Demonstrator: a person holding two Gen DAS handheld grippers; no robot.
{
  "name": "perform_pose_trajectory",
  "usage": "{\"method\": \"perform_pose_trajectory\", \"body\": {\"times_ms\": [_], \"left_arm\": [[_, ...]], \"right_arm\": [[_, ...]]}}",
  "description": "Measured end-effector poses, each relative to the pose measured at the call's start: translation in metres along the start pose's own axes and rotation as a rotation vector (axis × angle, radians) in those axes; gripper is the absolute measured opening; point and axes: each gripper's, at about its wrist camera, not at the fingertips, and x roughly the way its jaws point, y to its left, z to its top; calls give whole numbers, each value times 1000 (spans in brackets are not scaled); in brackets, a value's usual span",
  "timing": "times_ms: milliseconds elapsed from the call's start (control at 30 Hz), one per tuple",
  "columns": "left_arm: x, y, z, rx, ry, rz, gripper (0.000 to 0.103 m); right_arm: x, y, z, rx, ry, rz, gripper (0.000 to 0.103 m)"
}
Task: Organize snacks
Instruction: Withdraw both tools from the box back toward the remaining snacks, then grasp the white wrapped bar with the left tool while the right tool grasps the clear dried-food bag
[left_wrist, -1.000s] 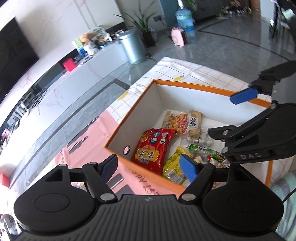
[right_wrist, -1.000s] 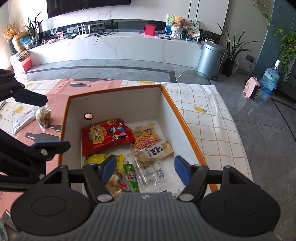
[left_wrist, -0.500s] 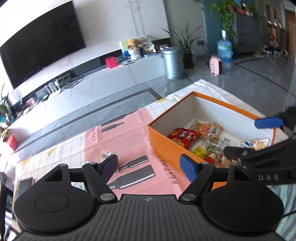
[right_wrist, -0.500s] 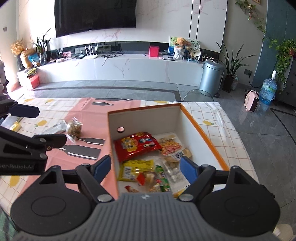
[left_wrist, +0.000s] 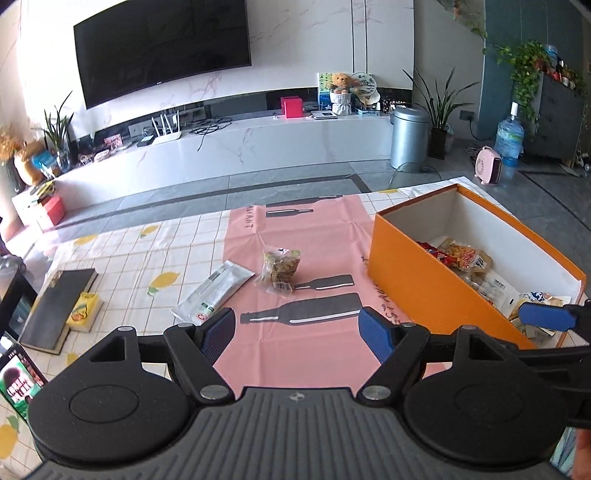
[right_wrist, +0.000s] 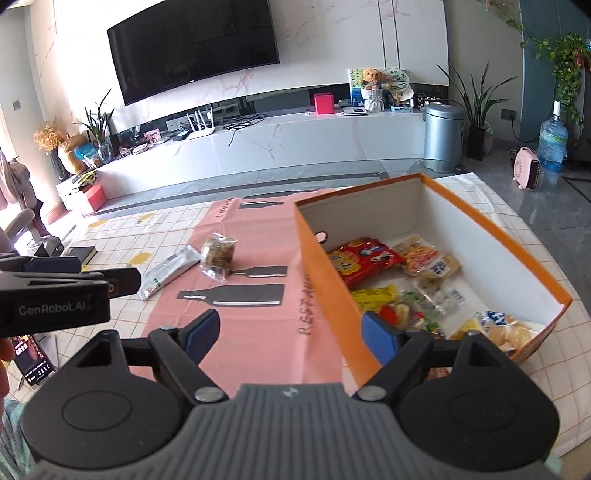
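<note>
left tongs (left_wrist: 297, 328) wide open, empty | right tongs (right_wrist: 290, 330) wide open, empty | clear nut bag (left_wrist: 279, 266) + silver packet (left_wrist: 214, 291) on surface, left of orange box (left_wrist: 436, 284) | risk: crinkly film slips pads, or tongs clip box wall

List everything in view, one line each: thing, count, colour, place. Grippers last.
box: 1, orange outside, white inside, right on the table, open top
snack packs in box: several, red, yellow, green, clear, on its floor
clear snack bag: 1, brown contents, on the pink runner left of the box
long silver packet: 1, silver-white, beside the bag
tablecloth: 1, white check with lemons, pink runner over it
book: 1, dark, far left
yellow pack: 1, against the book
television: 1, black, wall
bin: 1, silver, floor
left gripper: blue pads, open, empty
right gripper: blue pads, open, empty
</note>
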Motion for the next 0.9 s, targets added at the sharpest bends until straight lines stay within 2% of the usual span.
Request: {"method": "perform_pose_trajectory", "body": {"times_ms": [333, 700, 900], "left_arm": [[30, 31, -9, -64, 45, -33, 89], [74, 60, -13, -97, 99, -28, 89], [99, 79, -15, -125, 131, -20, 89]], "right_arm": [[39, 30, -9, -43, 44, 15, 81], [98, 50, -1, -99, 101, 4, 80], [133, 60, 8, -139, 122, 4, 75]]}}
